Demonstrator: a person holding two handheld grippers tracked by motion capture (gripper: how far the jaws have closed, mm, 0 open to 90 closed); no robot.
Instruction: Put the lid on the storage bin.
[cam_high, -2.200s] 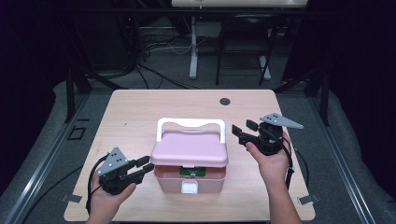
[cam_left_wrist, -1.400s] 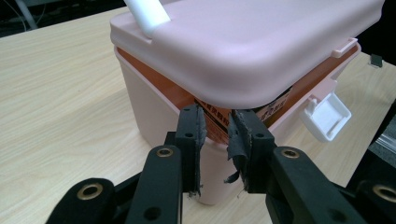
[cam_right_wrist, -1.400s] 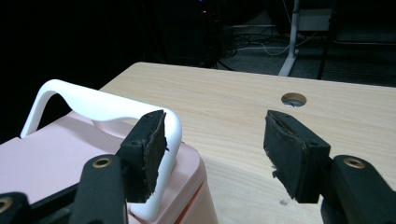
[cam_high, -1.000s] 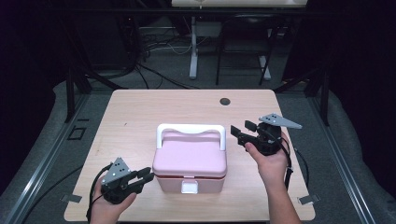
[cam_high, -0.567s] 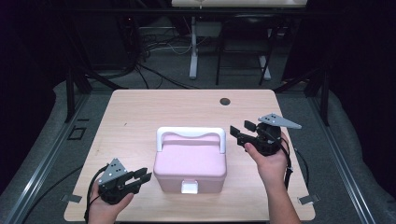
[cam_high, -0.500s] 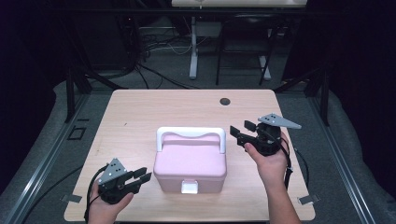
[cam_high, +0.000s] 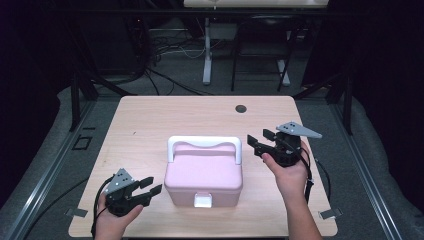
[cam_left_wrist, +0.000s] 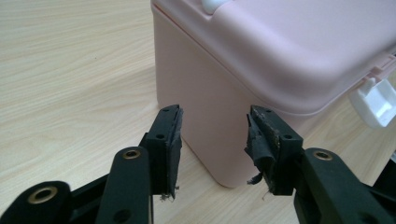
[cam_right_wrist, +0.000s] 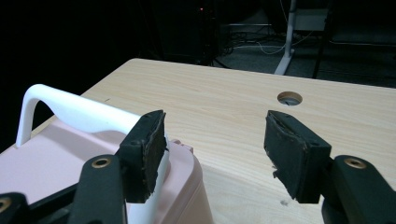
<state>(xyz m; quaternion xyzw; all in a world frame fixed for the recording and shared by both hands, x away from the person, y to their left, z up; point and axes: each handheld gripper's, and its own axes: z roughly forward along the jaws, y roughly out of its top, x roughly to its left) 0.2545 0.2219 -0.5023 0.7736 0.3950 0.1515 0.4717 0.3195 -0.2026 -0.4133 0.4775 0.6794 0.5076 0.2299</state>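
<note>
A pink lidded box (cam_high: 204, 175) with a white handle (cam_high: 204, 143) and a white front latch (cam_high: 202, 200) stands in the middle of the table (cam_high: 150, 120), lid down. My left gripper (cam_high: 154, 185) sits low at the box's front left, pointing at it. Its jaws have just been opening and hold nothing. In the left gripper view the left gripper (cam_left_wrist: 214, 121) faces the box (cam_left_wrist: 261, 51) at its corner, short of touching, the latch (cam_left_wrist: 376, 100) off to the right. My right gripper (cam_high: 256, 138) hovers open by the handle's right end. The right gripper (cam_right_wrist: 212, 128) has the handle (cam_right_wrist: 70, 109) just behind one pad.
A round cable hole (cam_high: 241, 108) lies in the table's far middle. Bare wood stretches behind and to the left of the box. Dark floor with cables and table legs (cam_high: 207, 60) surrounds the table beyond its edges.
The left gripper has drawn back from the box's front to the front left corner, and its jaws now stand wider apart. The right gripper has stayed put.
</note>
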